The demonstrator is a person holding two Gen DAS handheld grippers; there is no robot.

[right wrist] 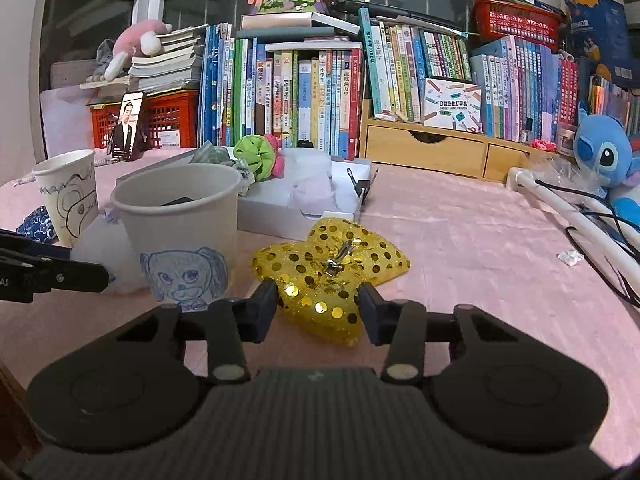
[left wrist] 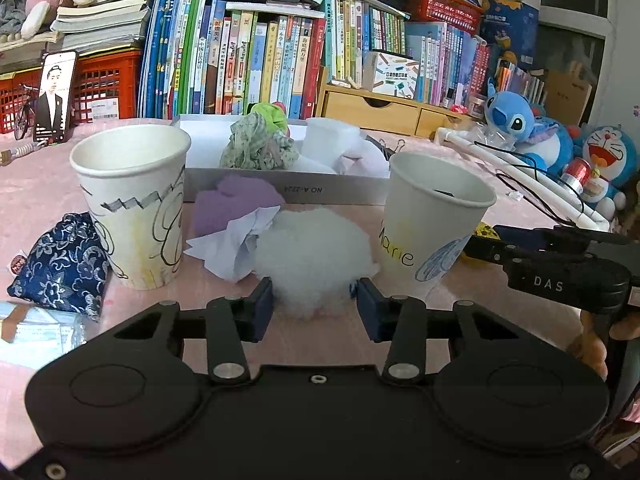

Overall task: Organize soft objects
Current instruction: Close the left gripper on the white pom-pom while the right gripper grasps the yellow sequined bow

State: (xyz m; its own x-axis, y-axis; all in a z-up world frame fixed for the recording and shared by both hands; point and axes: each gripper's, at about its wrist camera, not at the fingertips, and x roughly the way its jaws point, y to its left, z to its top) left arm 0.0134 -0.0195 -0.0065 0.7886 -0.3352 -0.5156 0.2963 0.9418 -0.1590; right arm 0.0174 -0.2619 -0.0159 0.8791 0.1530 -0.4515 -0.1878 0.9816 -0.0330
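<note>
In the left wrist view, my left gripper (left wrist: 314, 304) is open, its jaws on either side of the near end of a white fluffy cotton ball (left wrist: 312, 252) on the pink table. Crumpled white paper (left wrist: 236, 240) and a purple sponge (left wrist: 236, 200) lie just behind it. In the right wrist view, my right gripper (right wrist: 318, 308) is open around the near tip of a yellow sequined bow (right wrist: 332, 268). A white tray (left wrist: 288, 190) behind holds a green patterned scrunchie (left wrist: 260, 148) and white soft pieces (left wrist: 340, 148).
Two paper cups flank the cotton: one at left (left wrist: 134, 200), one labelled "Marie" at right (left wrist: 432, 220), the latter also in the right view (right wrist: 180, 232). A blue floral pouch (left wrist: 64, 260) lies far left. Books, a wooden drawer box (right wrist: 432, 152), a phone (left wrist: 56, 96) and plush toys (left wrist: 520, 120) line the back.
</note>
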